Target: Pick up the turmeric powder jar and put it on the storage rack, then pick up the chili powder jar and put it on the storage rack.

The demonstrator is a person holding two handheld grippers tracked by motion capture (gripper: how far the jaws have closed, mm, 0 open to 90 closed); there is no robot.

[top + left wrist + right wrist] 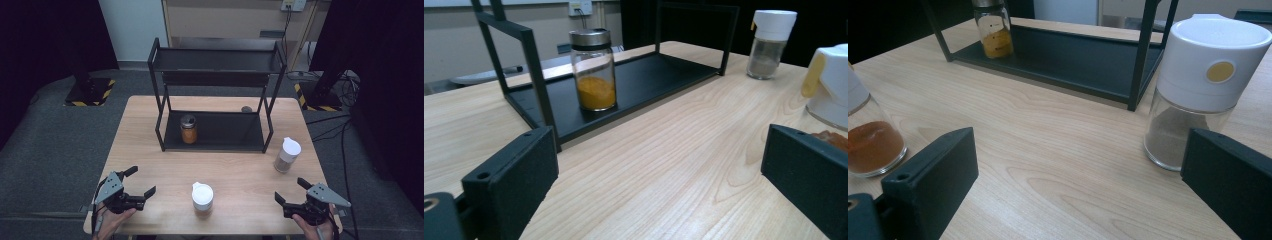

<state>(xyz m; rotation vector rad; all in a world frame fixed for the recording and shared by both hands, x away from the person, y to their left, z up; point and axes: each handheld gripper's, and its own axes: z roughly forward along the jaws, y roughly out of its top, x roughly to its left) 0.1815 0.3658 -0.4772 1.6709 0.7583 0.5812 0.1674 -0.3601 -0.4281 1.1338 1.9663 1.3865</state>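
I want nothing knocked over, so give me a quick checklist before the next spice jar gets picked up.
1. Left hand-held gripper open and holding nothing: ok.
2. Right hand-held gripper open and holding nothing: ok.
3. White-lidded jar of reddish powder upright between the grippers: ok.
4. White-lidded jar of grey powder upright, apart from the rack: ok.
5. Free room on the lower shelf beside the yellow spice jar: ok.
6. White lids shut tight: cannot tell.

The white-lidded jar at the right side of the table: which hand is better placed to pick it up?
The right. The right tongs are open and rest just in front of that jar. The left tongs are farther off, beyond the other white-lidded jar.
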